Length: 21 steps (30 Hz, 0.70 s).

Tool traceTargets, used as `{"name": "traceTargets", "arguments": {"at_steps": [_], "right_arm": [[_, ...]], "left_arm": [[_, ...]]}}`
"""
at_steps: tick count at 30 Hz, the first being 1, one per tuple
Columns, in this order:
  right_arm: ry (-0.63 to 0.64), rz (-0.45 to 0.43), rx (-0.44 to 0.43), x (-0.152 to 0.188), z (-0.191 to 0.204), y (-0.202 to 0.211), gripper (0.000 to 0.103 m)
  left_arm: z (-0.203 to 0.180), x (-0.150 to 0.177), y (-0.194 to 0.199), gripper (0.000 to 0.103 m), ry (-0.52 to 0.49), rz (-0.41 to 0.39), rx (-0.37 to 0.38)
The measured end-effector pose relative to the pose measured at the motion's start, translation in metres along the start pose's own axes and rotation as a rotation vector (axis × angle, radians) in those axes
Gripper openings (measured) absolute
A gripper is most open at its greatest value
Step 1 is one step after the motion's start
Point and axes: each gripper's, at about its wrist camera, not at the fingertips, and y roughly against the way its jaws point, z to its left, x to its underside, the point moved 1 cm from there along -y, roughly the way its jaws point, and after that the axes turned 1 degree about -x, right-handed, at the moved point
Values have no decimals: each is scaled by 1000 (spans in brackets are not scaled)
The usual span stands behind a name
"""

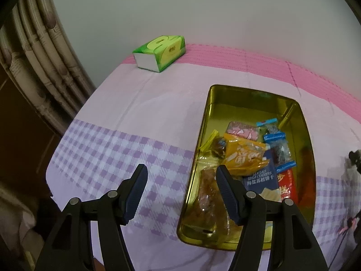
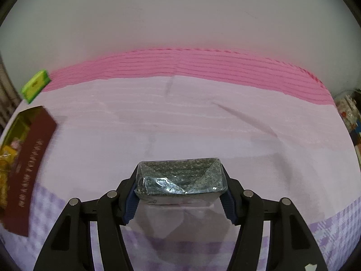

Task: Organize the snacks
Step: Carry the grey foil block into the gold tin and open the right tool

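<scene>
Snack tin [image 1: 204,135] on the bed; left gripper [image 1: 181,194] jaws spread, empty; right gripper [image 2: 179,192] jaws pinching a dark wrapped bar [image 2: 180,178].

Gold tin [image 1: 203,135]; green tissue pack [image 1: 160,53]; lilac-checked cloth [image 1: 112,153].

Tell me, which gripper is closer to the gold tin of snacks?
Left. The left gripper hangs open beside the gold tin, one finger overlapping it; the right gripper is farther away.

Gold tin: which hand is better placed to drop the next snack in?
Right, probably. The right gripper is shut on a dark speckled wrapped block, with the gold tin off to its left. The left gripper hangs open and empty by the tin's rim.
</scene>
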Motion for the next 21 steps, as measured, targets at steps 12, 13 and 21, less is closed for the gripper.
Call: {"name": "traceTargets", "arguments": {"at_steps": [12,13,21], "right_arm": [[122,-27,-171,-16,80,38,58],[133,-28,-182,-14,88,42,58],[203,-39,-255,-19,137,60,58]], "left_arm": [[10,13,-1,64,-6,9,-19],[11,14,0,64,-8,10,-23],[24,17,0,64,22,14,-26]]}}
